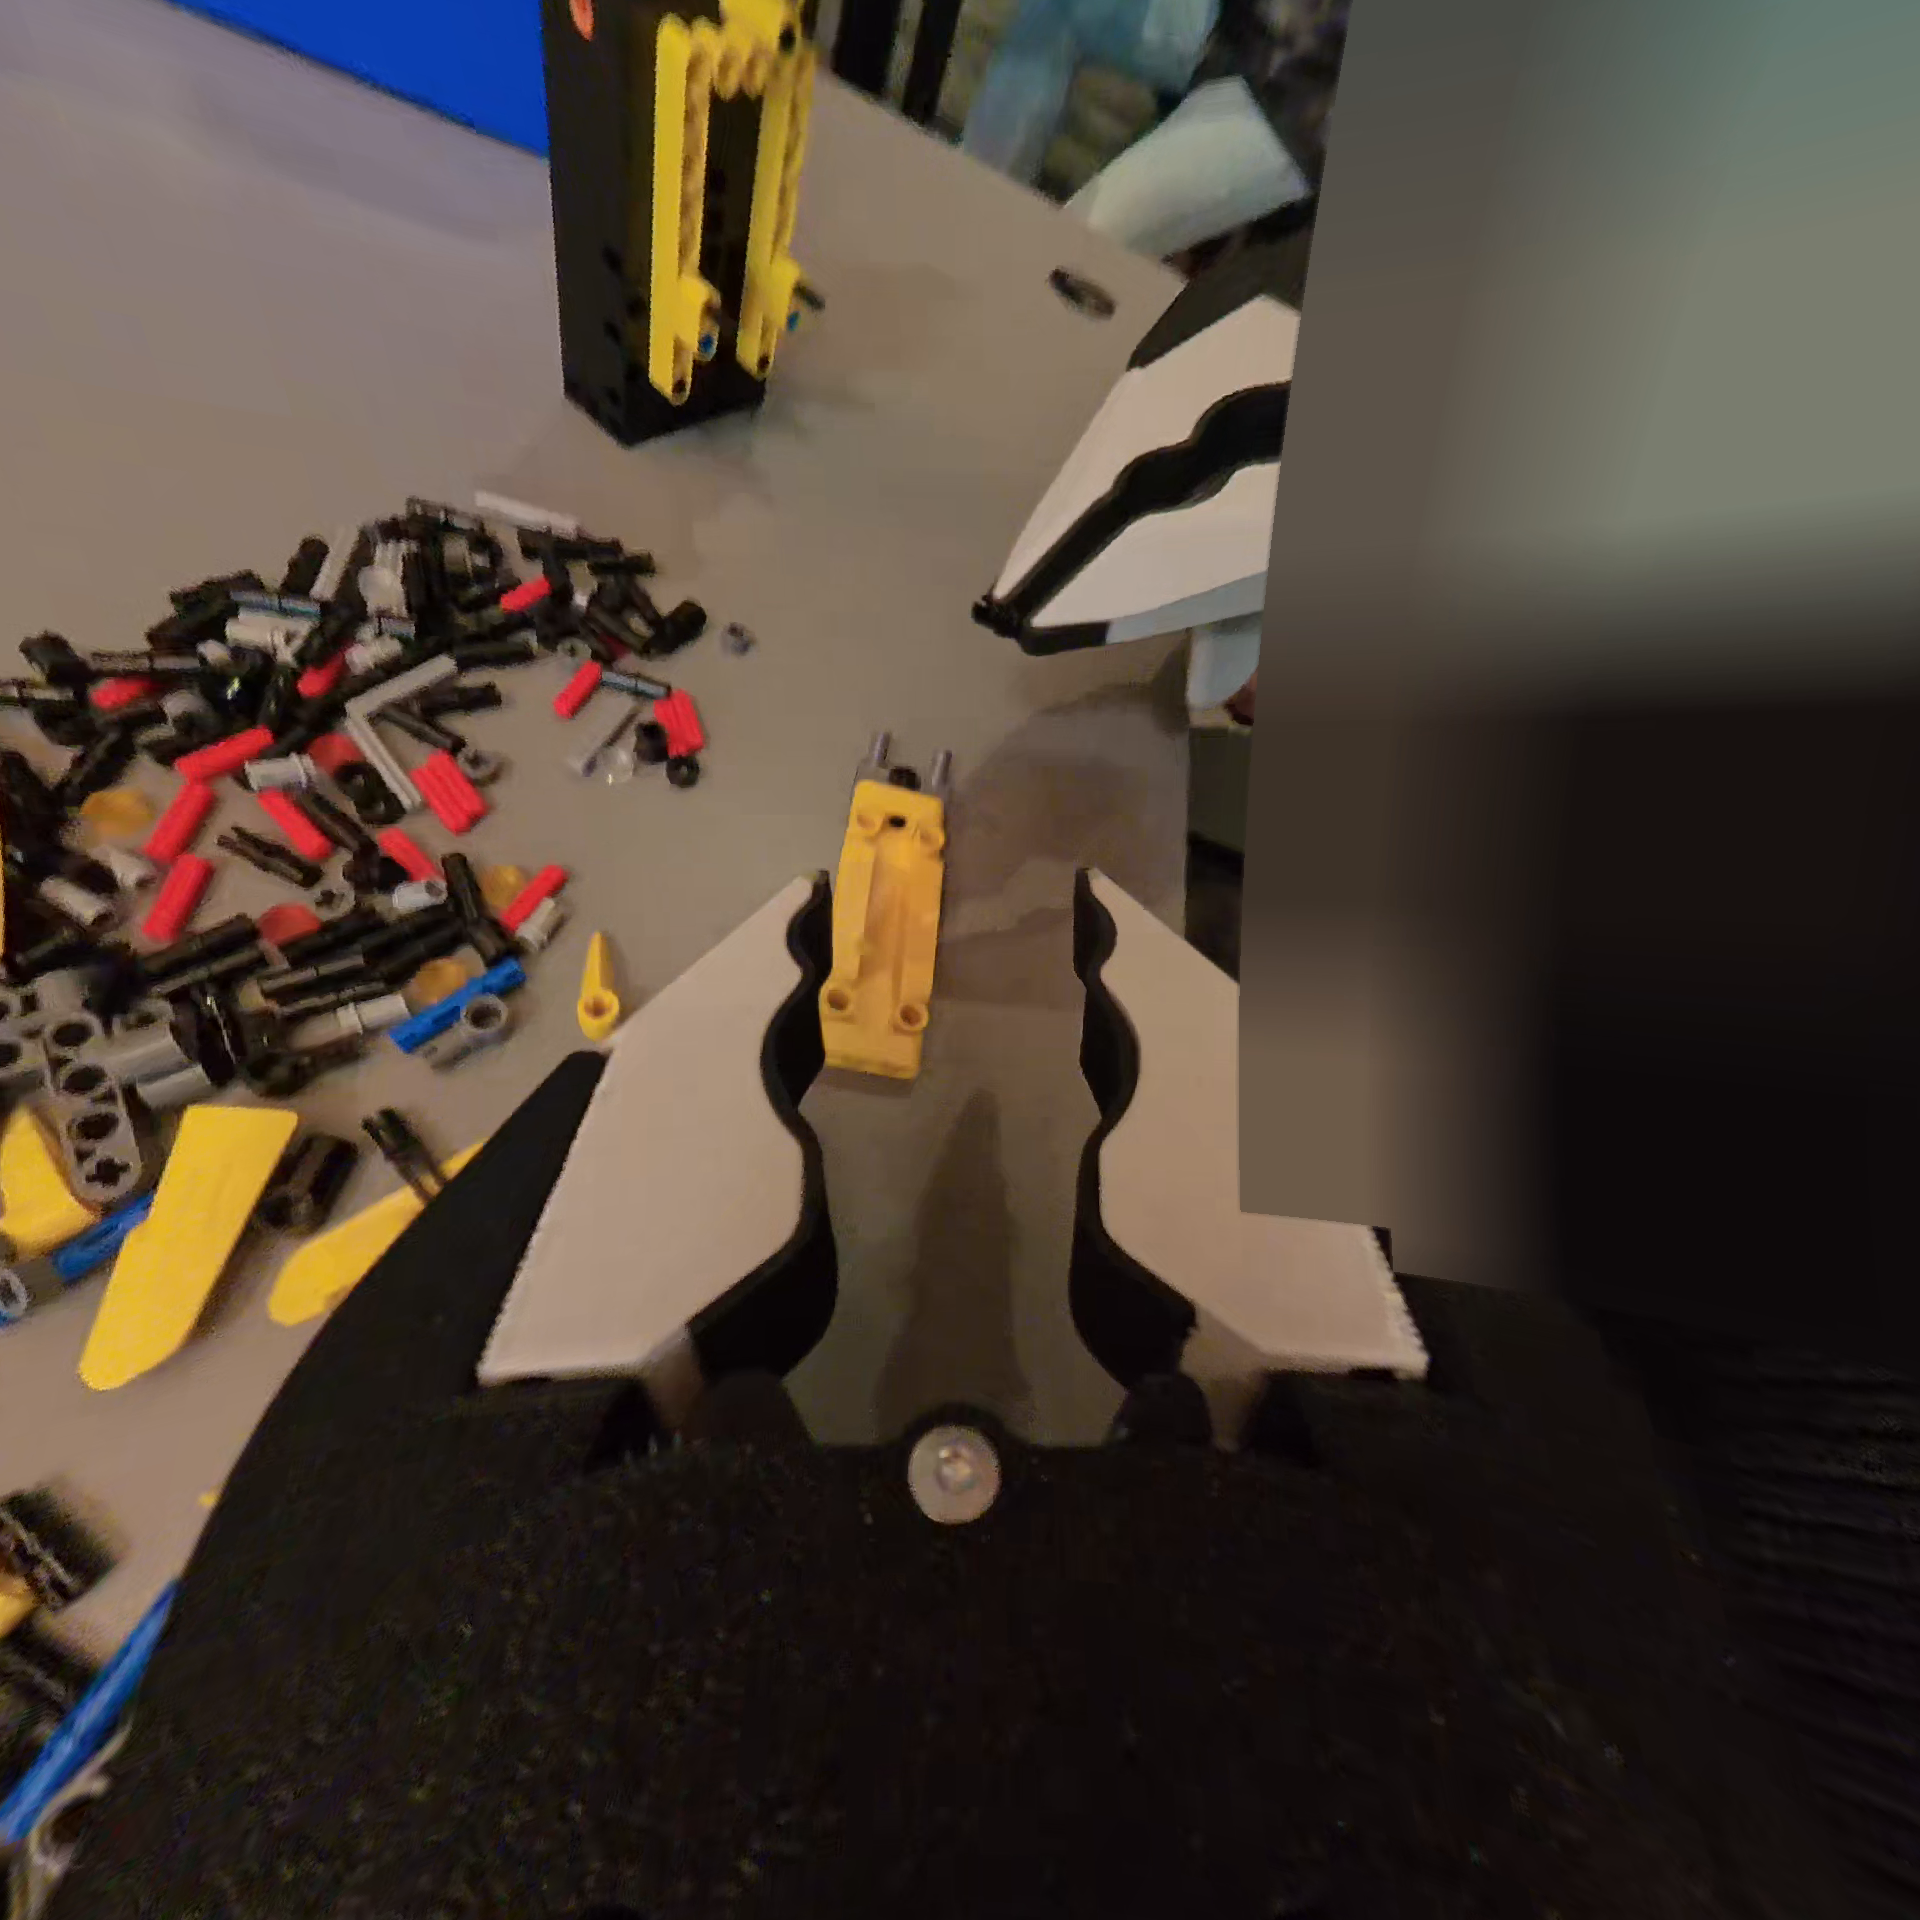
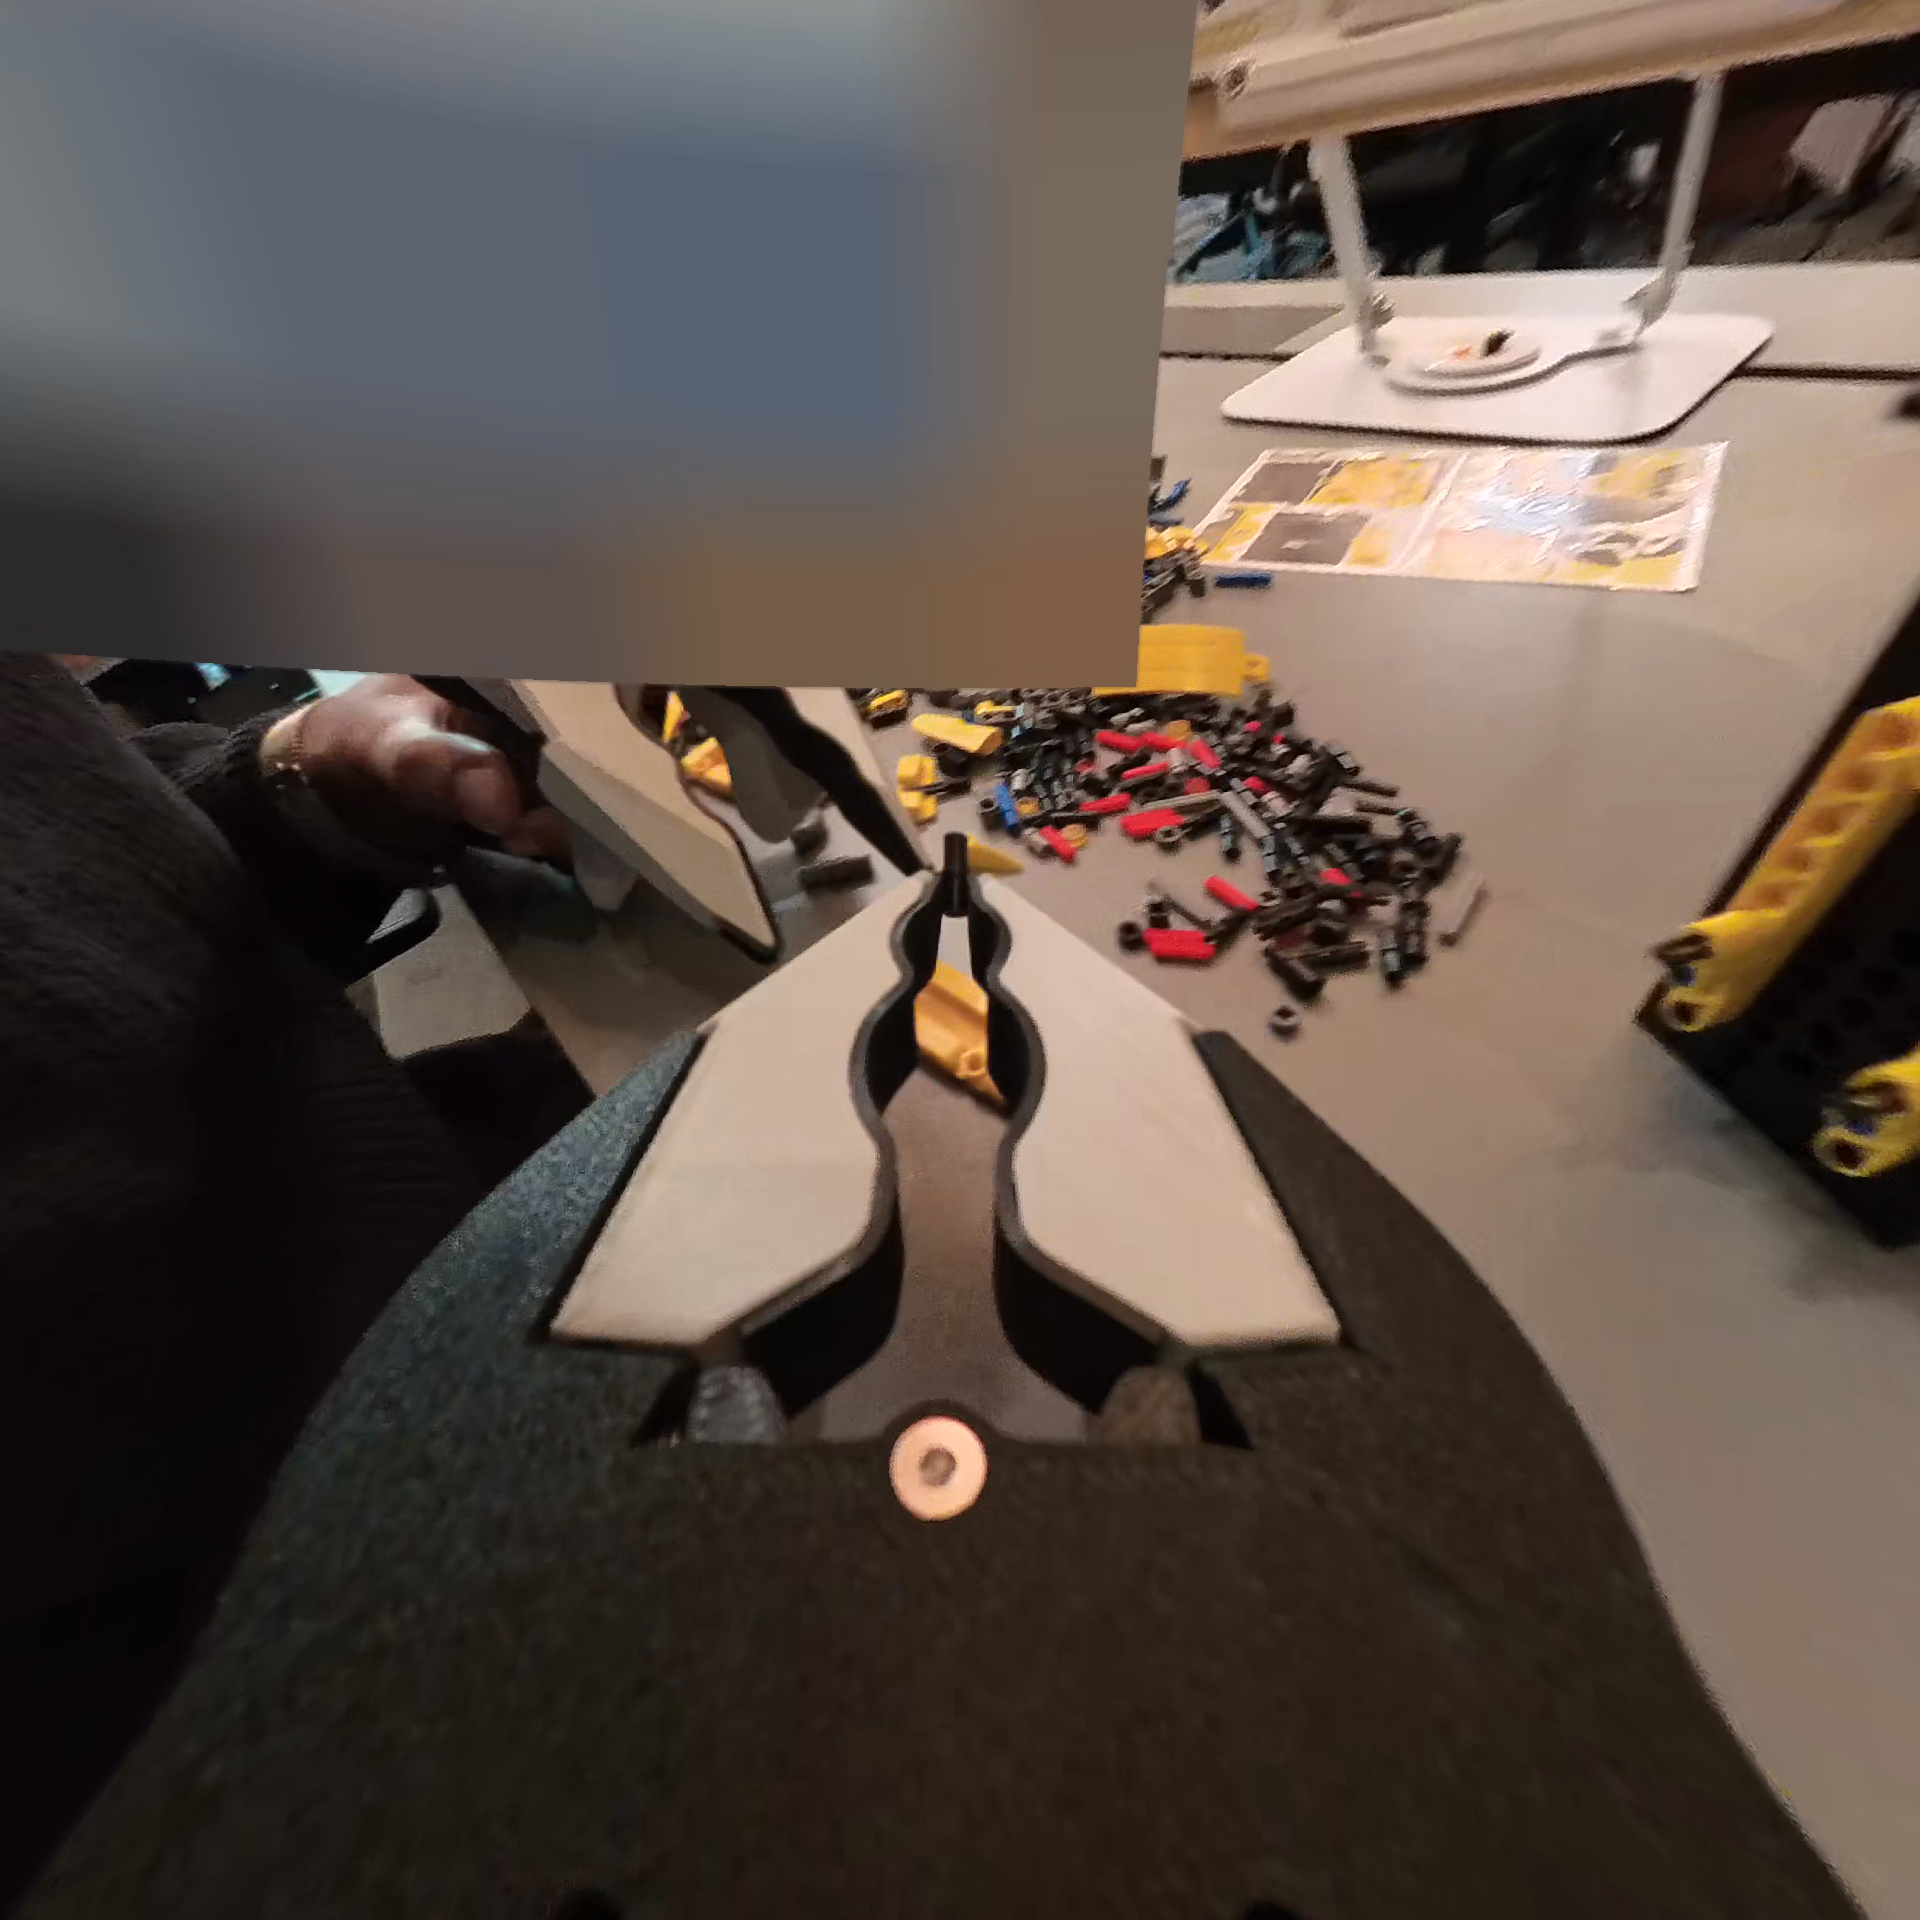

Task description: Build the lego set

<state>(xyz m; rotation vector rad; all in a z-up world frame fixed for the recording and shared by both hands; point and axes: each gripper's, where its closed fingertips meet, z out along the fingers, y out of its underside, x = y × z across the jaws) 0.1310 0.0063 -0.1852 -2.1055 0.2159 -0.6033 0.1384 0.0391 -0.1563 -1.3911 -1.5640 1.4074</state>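
Two hand-held grippers over a grey worktop (image 1: 312,312), and they could not look more different right now. Left hand-held gripper (image 1: 945,894) stands wide, nothing between its fingers. Just ahead of it, lower centre of the left wrist view, lies a yellow block (image 1: 883,925) flat on the worktop, long axis running straight away from the camera, grey pegs at its far end. It sits between the fingertips but hard toward the left one, touching or nearly touching that pad; the right finger is well clear of it.

Over to the right hand-held gripper (image 2: 951,883): narrow, pinched on a small black pin (image 2: 953,868) that pokes out past its tips, standing roughly upright in frame. Through the gap behind the tips shows a yellow piece (image 2: 951,1023) below; most likely that same block, though the blur leaves it unsure.

From the left wrist view the right one comes in at centre right, tips pointing down-left toward the block's far end, near it but apart. So the left is the closer one, lined up with the block's length.

Around them: a loose pile of small parts (image 1: 312,790), black, red, grey, centre left; a black and yellow tower (image 1: 675,208) at the top; and in the right wrist view a printed sheet (image 2: 1455,514) upper right.
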